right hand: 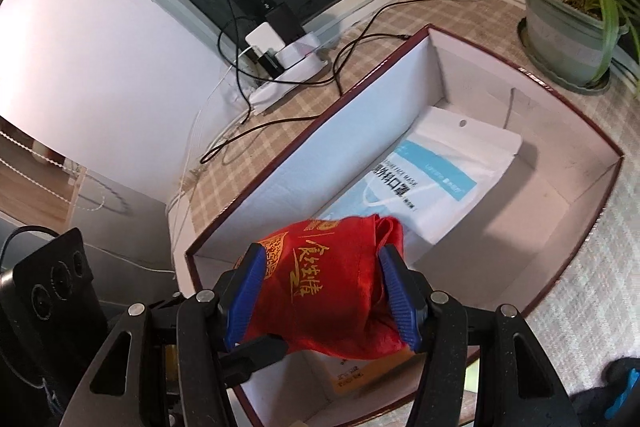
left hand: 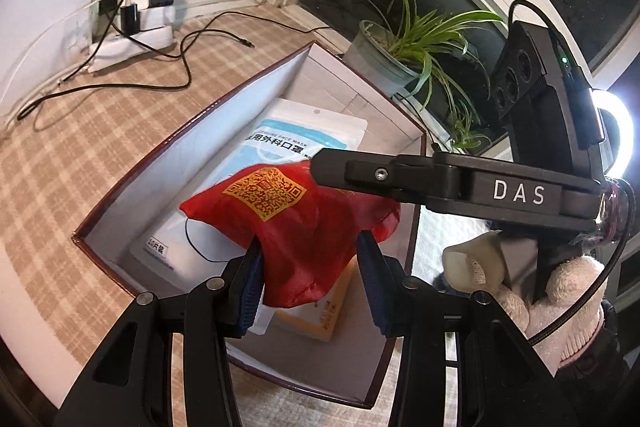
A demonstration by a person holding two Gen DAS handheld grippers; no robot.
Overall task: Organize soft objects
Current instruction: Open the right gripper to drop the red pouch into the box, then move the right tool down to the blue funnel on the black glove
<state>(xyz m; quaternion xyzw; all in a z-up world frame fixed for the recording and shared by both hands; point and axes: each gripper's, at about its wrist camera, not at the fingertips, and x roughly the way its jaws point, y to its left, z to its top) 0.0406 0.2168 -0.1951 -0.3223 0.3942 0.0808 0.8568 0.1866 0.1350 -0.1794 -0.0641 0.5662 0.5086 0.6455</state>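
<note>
A red cloth bag with a gold QR print hangs over an open dark-red box. Both grippers hold it. My left gripper is shut on its lower part. My right gripper is shut on the red bag from the other side; its finger crosses the left wrist view. In the box lie a white and blue face mask pack, also in the right wrist view, and an orange packet, partly hidden under the bag.
The box stands on a beige checked cloth by a window. A white power strip with chargers and black cables lies at the back left. A potted plant stands behind the box.
</note>
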